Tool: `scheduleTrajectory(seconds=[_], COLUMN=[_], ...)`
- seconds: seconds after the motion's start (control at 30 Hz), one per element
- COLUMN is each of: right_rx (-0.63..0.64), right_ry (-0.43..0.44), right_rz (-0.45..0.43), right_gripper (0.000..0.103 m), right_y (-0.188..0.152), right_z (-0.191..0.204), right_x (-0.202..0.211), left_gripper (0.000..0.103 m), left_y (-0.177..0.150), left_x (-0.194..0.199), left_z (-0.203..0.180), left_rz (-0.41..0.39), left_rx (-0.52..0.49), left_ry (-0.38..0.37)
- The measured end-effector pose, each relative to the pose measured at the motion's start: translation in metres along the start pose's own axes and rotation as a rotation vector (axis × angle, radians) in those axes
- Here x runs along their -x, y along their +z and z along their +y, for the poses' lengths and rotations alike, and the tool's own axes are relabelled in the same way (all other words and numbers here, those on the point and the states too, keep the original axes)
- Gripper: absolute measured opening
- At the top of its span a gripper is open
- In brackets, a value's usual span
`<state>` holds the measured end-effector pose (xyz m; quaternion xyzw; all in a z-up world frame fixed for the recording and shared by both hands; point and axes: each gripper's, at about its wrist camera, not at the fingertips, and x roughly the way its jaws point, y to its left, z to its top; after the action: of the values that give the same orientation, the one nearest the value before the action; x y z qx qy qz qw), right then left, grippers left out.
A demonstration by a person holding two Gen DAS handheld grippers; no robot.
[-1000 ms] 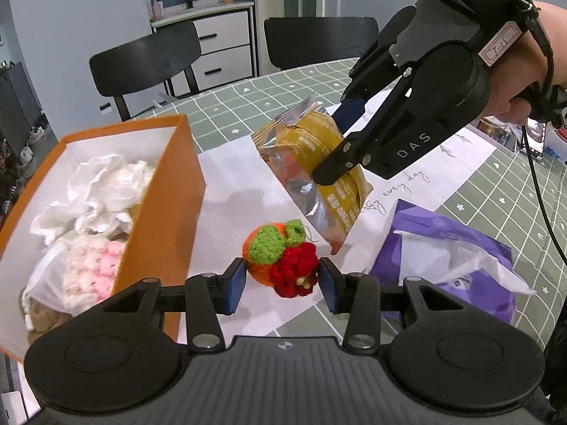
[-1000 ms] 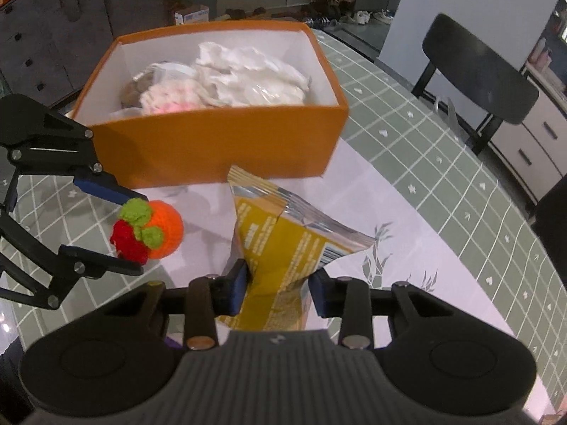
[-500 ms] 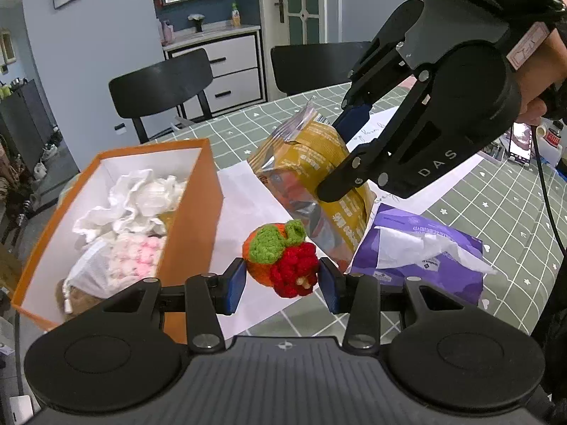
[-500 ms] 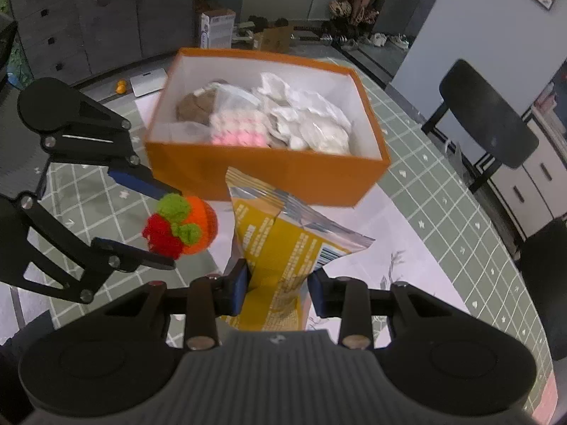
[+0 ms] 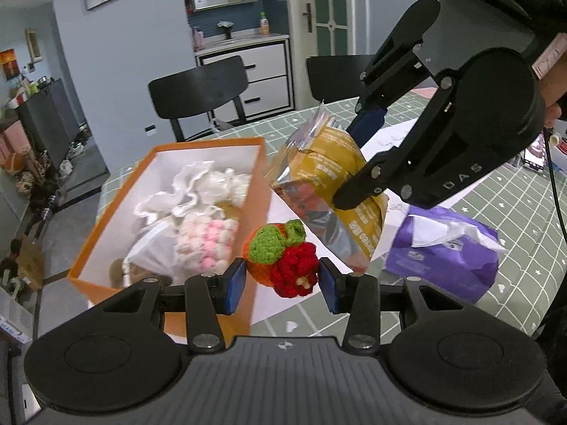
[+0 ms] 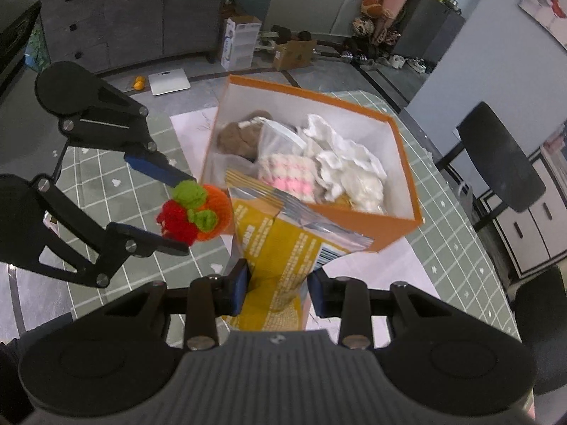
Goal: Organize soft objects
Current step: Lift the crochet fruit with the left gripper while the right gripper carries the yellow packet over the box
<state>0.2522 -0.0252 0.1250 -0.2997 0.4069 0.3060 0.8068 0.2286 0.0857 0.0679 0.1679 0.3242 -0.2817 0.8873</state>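
Note:
My left gripper (image 5: 281, 281) is shut on a crocheted orange, green and red toy (image 5: 283, 258), held in the air beside the orange box (image 5: 92, 230). The toy also shows in the right wrist view (image 6: 193, 212). My right gripper (image 6: 278, 292) is shut on a yellow snack bag (image 6: 280, 248), held above the table near the box's front wall (image 6: 354, 225). In the left wrist view the bag (image 5: 329, 184) hangs between the right gripper's fingers (image 5: 358, 187). The box holds white cloth (image 6: 351, 170), a pink-white knit piece (image 6: 287, 177) and a brown soft item (image 6: 237, 138).
A purple tissue pack (image 5: 446, 258) lies on the green checked table (image 5: 514, 212) to the right, on a white paper sheet (image 6: 386, 269). Black chairs (image 5: 198, 88) stand at the table's far edge. Another chair (image 6: 503, 156) stands to the right.
Both grippers have risen with their loads and moved toward the orange box. The toy and the snack bag now hang higher, close to the box's rim.

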Motion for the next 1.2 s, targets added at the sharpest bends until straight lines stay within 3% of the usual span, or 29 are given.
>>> scheduleTrajectory(seconds=[0.37,0.73,0.97,1.2], right_rx=[0.056,0.051,0.011,0.060], right_ry=[-0.011,-0.069,0.025,0.132], right_rz=[-0.040,-0.057,-0.065,0.024], right_gripper=[0.034,0.034,0.034,0.034], right_y=[0.063,0.123,0.130,0.124], right_z=[0.006,-0.033,-0.038,-0.014], right_x=[-0.007,-0.039,-0.072,-0.134], left_gripper=[0.050,0.050,0.049,0.048], left_y=[0.024,0.056,0.037,0.017], left_x=[0.000,-0.030,-0.045,-0.053], left_z=[0.055,0.112,0.136,0.170], left_rz=[-0.012,-0.003,0.051,0.100], left_rx=[0.030,0.083,0.107,0.173], left_ry=[0.078,0.125,0.135,0.166])
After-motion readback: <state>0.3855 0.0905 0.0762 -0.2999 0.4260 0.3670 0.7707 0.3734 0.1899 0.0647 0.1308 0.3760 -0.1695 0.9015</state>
